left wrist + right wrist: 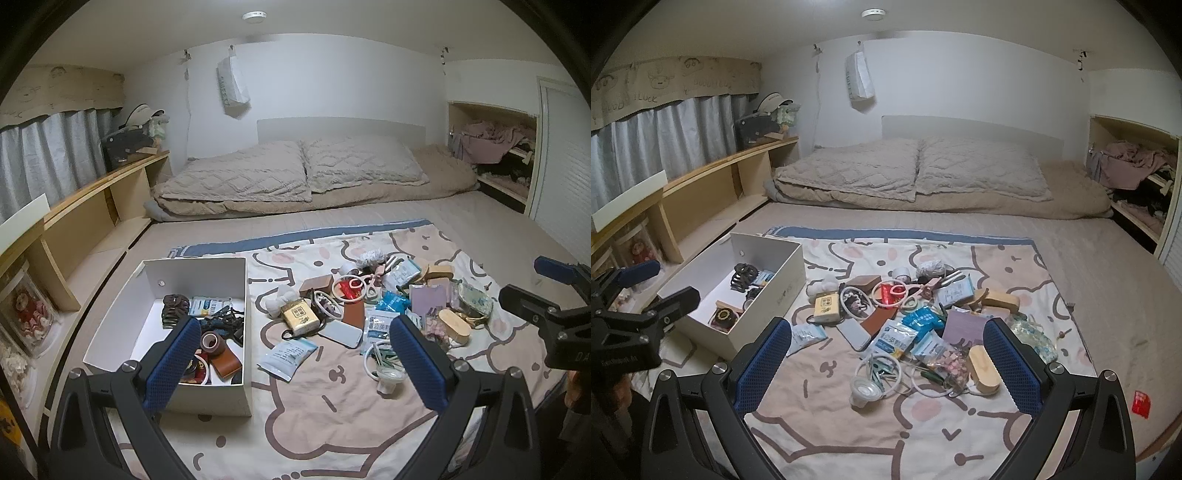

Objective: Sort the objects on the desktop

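Both claws hover released: left claw (291, 360) near the open white cardboard box (155, 275), right claw (886, 360) over the mixed clutter pile (916, 317) on the bed's cartoon-print blanket (886, 424).

A white box (207, 266) at nine o'clock; the blanket (332, 398) — pink, brown cartoon outlines, blue edge; a red packet (1140, 403) at four o'clock.

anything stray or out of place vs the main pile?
One thing: a small red packet lies alone at the right edge of the bed, off the cartoon blanket and well apart from the pile. The rest is either in the white box or heaped mid-blanket. Both grippers are open and empty.
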`<state>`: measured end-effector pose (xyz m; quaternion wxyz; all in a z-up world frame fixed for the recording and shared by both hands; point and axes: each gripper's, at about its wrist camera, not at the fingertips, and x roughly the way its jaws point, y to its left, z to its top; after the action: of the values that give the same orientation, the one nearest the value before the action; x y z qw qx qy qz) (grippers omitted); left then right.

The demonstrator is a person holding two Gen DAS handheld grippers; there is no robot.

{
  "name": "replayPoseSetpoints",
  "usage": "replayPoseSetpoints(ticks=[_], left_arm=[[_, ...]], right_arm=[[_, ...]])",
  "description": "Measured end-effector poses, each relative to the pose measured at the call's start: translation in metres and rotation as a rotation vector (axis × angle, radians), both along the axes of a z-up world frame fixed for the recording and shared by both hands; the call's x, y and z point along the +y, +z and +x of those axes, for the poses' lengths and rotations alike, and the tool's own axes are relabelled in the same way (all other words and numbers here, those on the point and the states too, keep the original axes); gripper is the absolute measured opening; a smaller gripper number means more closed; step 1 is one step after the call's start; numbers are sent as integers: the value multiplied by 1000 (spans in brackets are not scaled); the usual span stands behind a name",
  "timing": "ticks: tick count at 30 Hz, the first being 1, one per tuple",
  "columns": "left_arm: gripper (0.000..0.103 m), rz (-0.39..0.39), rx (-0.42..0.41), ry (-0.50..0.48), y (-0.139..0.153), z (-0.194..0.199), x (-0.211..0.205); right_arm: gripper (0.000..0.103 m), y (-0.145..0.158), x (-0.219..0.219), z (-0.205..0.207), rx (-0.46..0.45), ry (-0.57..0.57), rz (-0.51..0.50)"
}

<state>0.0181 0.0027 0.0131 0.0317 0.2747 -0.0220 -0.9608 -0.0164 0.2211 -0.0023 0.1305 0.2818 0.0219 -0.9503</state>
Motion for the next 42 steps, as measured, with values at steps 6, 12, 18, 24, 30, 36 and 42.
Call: replayPoseSetpoints(ticks=[6,12,18,24,30,36,42], left_arm=[[103,-14,17,15,8,5,-1],[103,-25,34,24,23,12,-1],[103,-49,74,36,39,18,4],[103,-80,121,39,53,17,15],[103,-56,137,39,54,9,26],[103,-54,131,22,39,-8,38],[103,-24,127,21,9,-24,37]], right_arm=[[103,9,4,9,63,11,14],[103,21,10,13,129,11,38],[103,34,25,12,148,19,-13],[103,47,46,11,208,5,-29],[103,50,64,7,266,-12,-14],[103,40,75,-2,303,-29,-6],[103,12,82,-21,291,-39,7]])
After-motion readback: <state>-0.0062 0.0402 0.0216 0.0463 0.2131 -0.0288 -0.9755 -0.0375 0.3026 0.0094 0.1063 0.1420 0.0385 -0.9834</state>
